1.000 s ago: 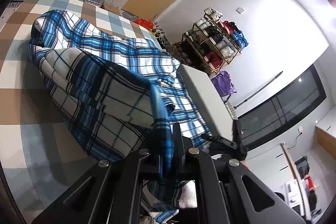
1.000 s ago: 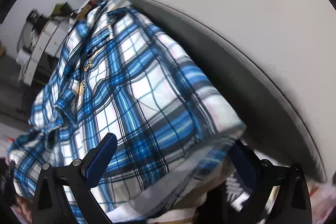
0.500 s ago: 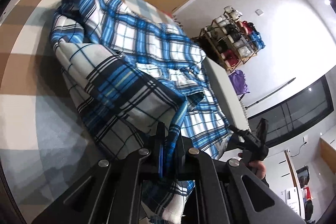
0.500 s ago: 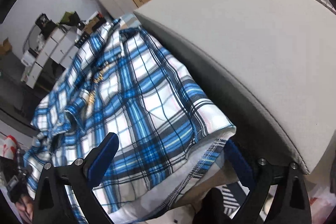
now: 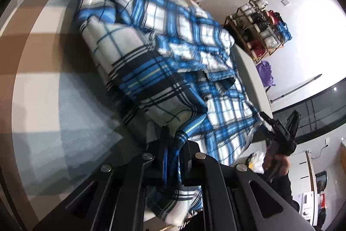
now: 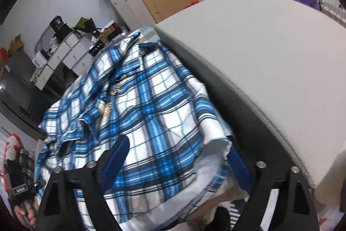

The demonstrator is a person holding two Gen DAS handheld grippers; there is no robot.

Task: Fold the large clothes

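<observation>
The left claw (image 5: 173,144) was pinched tight on a fold of the blue plaid shirt (image 5: 164,53), the cloth running up out of its narrow jaws into a doubled-over flap. The right claw (image 6: 179,157) was closing, its blue pads (image 6: 117,153) standing either side of the shirt's hem corner with fabric between them, though they did not yet look to be pressing on it. The shirt itself lay spread across the checked bench (image 5: 43,83), its near edge hanging off the front beside a grey cushion (image 6: 270,57) that sat just to the right of it.

To do this step well, the right claw probably needed to finish closing on both layers at the hem corner, not only the top one, before any lift. The two grips would then want to rise together and stay level, so the hem stayed taut and straight between them. Carrying the edge forward over the body of the shirt, with the plaid lines kept square, would likely give a clean fold. The main risks seemed to be snagging on the cushion's edge and letting the loose middle sag into a crease.
</observation>
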